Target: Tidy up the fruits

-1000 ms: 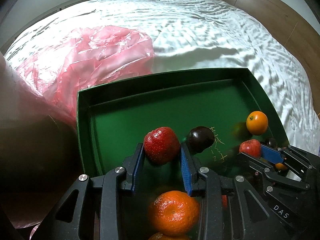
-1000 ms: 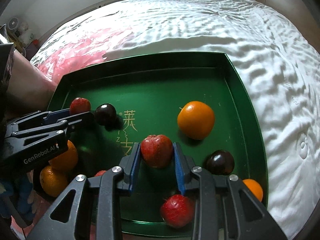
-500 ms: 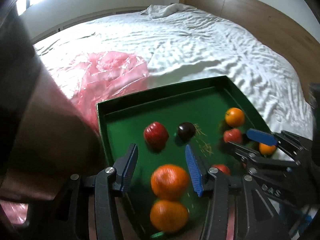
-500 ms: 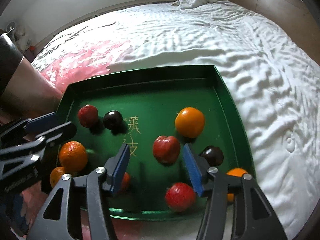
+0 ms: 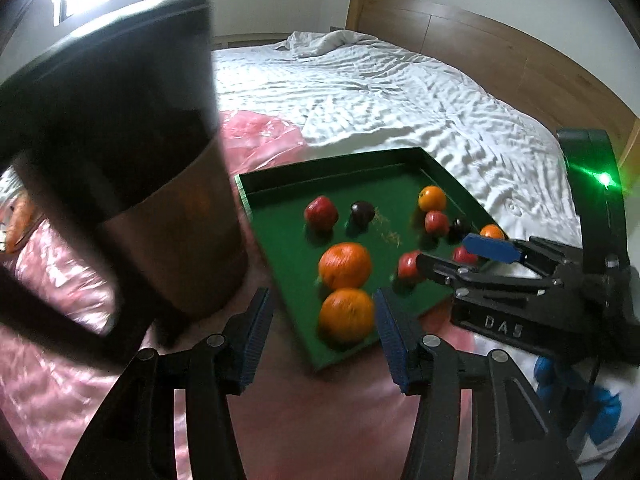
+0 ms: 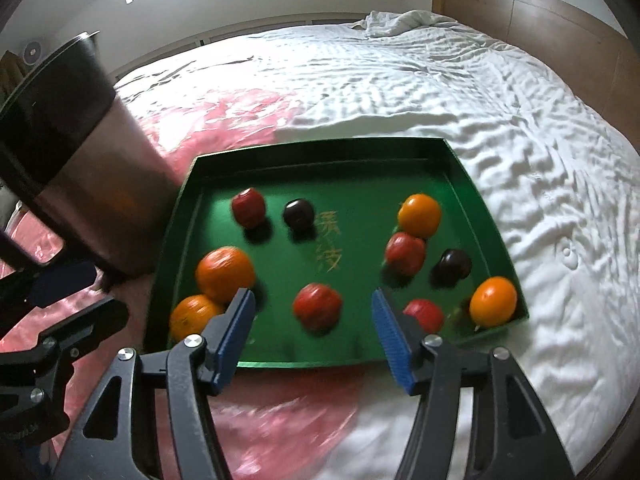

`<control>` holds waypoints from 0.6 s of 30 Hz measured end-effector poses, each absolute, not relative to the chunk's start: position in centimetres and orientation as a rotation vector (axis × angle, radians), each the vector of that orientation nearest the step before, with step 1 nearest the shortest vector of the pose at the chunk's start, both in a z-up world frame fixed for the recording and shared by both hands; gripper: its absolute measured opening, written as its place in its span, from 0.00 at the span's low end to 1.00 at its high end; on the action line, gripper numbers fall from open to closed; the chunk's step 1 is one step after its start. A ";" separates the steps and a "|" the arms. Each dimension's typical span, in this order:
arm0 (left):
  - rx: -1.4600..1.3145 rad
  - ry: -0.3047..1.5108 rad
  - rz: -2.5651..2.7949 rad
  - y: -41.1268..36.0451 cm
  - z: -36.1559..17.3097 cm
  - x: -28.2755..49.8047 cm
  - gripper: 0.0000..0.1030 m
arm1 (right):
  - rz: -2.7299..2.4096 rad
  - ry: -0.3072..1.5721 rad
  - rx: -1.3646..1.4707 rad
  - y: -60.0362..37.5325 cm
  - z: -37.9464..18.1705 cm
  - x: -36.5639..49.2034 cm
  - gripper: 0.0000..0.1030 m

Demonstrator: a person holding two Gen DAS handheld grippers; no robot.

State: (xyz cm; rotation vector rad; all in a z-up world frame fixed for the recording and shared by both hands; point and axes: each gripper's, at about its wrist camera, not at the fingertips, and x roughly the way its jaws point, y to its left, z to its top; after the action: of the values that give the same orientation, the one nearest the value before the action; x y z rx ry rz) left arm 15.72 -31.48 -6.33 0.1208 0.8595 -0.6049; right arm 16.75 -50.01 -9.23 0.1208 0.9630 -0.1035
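A green tray (image 6: 328, 150) (image 5: 340, 164) lies on the bed and holds several fruits. Two oranges (image 6: 226, 274) sit at its near left, two more (image 6: 419, 215) on the right. Red apples (image 6: 249, 207) and dark plums (image 6: 299, 213) lie spread across it. My left gripper (image 5: 322, 344) is open and empty, held back above the tray's near left corner. My right gripper (image 6: 312, 336) is open and empty above the tray's near edge; it also shows in the left wrist view (image 5: 460, 258).
A tall dark metal container (image 6: 68, 152) (image 5: 132, 140) stands just left of the tray. Pink plastic sheet (image 6: 224, 108) lies under and behind it on the white bedsheet (image 6: 440, 92). A wooden headboard (image 5: 480, 40) runs along the far side.
Both grippers let go of their red apples, opened wide and pulled back and up from the tray. The apples now rest on the tray floor.
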 end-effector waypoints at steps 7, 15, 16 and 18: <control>0.102 0.866 -0.555 -25.6 -6.9 13.6 0.48 | -0.067 0.960 0.104 -46.4 -8.9 14.8 1.00; 0.087 0.845 -0.437 -18.9 -7.4 13.3 0.53 | 0.021 0.926 0.084 -40.3 -8.3 13.8 1.00; 0.082 0.842 -0.427 -18.3 -7.5 13.2 0.53 | 0.034 0.923 0.078 -39.6 -8.3 13.7 1.00; 0.071 0.832 -0.405 -17.0 -7.4 13.0 0.54 | 0.063 0.913 0.062 -37.8 -8.3 13.6 1.00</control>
State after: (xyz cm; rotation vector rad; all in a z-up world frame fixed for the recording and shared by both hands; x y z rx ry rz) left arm 13.01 -16.98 -7.40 0.0710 0.8321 -0.4052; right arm 13.60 -37.82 -8.33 0.0624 0.9133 0.0632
